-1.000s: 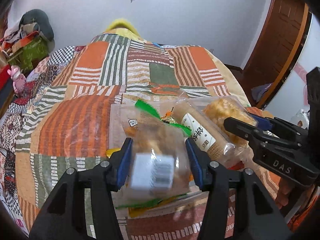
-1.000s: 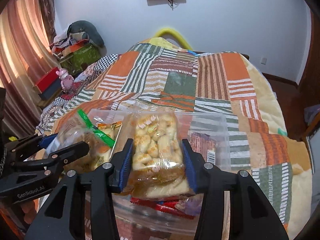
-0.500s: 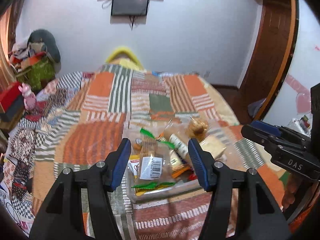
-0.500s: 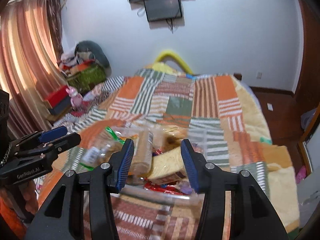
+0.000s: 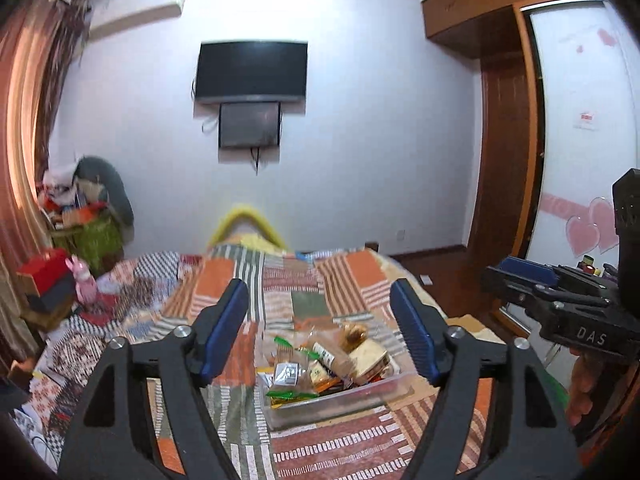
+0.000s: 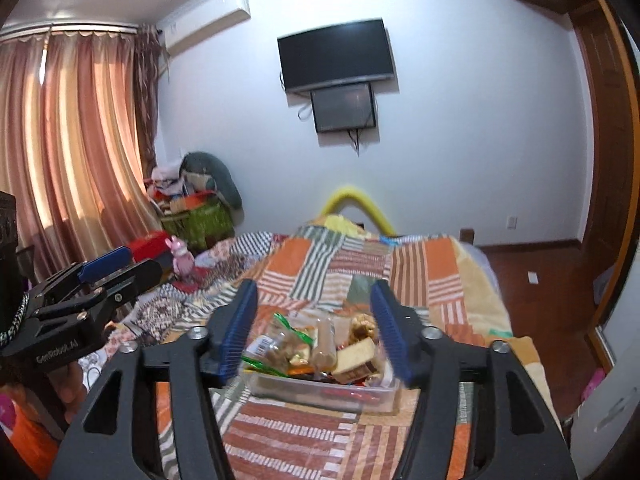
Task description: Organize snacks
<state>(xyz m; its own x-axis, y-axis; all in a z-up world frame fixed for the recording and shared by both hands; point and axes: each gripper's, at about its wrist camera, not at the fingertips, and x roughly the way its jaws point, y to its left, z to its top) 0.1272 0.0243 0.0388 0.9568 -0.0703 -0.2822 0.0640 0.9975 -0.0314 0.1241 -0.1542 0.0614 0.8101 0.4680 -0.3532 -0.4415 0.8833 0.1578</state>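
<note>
Your left gripper [image 5: 324, 334] is empty, jaws apart and opening; only air and the far-off snacks show between the blue pads [image 5: 226, 332]. Same for your right gripper [image 6: 314, 330]: jaws apart and opening, nothing gripped.

Both grippers hang above the near end of the bed, pointing slightly down toward the clear plastic bin [image 5: 340, 398]. The bin sits on the patchwork quilt [image 5: 304, 280], well apart from both sets of fingertips.

The snacks are all in the bin, heaped loosely:
- a bag with a white barcode label [image 6: 265, 345] and green seal strip — on the bin's left side
- a tall tube of biscuits [image 6: 324, 342] standing roughly upright in the middle
- a pale wrapped cake slice [image 6: 354, 354] right of the tube, a bag of fried pieces [image 6: 362, 326] behind it
- red wrappers [image 6: 352, 390] lie low in the bin, at its front wall

In the left wrist view your right gripper shows at the right edge with a hand [image 5: 582, 386] under it; in the right wrist view the left gripper shows at the left edge.

Background: wall TV [image 5: 251, 72], curtain [image 6: 68, 152], pink toy [image 6: 182, 258] beside the bed.
</note>
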